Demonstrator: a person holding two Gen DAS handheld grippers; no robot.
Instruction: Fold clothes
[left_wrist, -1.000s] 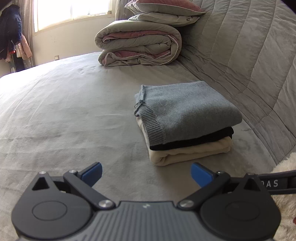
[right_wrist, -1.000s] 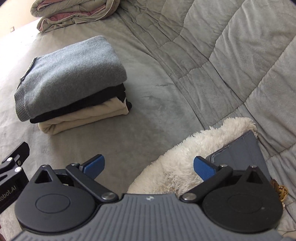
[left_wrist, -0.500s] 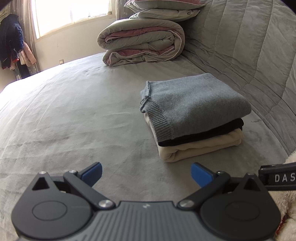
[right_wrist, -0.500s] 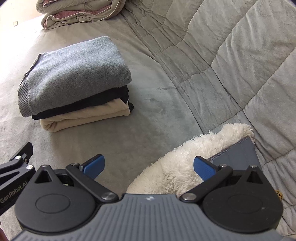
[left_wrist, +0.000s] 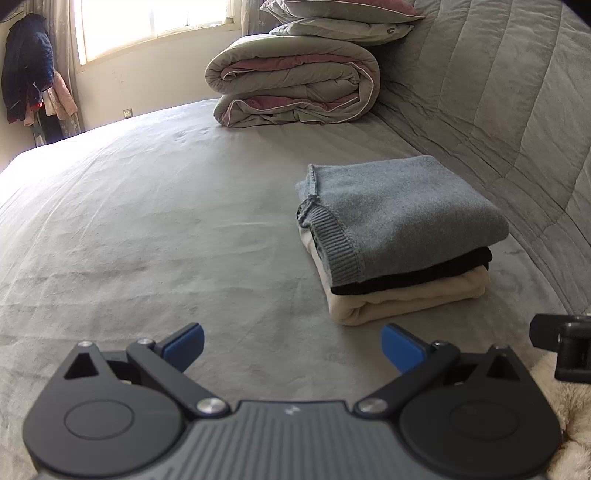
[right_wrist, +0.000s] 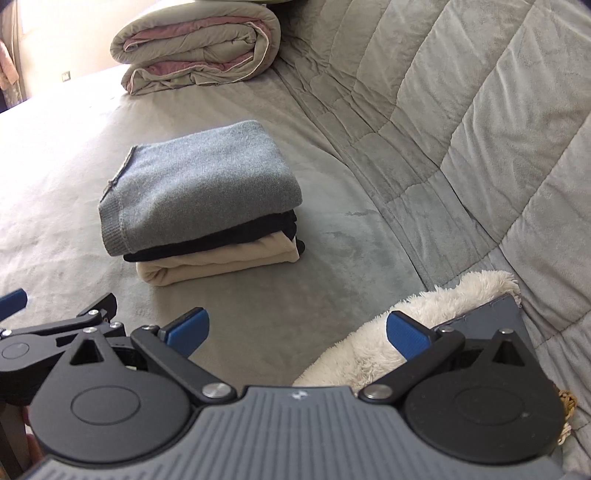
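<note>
both views have slid so the stack of clothes (left_wrist: 399, 236) sits farther right for the left gripper (left_wrist: 291, 341) and nearer centre for the right gripper (right_wrist: 297, 330); both hang spread and empty. grey sweater (right_wrist: 199, 184) tops three folded pieces on the bed (left_wrist: 147, 221) (soft, light, floppy): take hold at the folded edges

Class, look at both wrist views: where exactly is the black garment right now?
The black garment lies in the folded pile on the bed, sandwiched under the grey sweater and above the cream garment, centre-left in the right wrist view.
</note>
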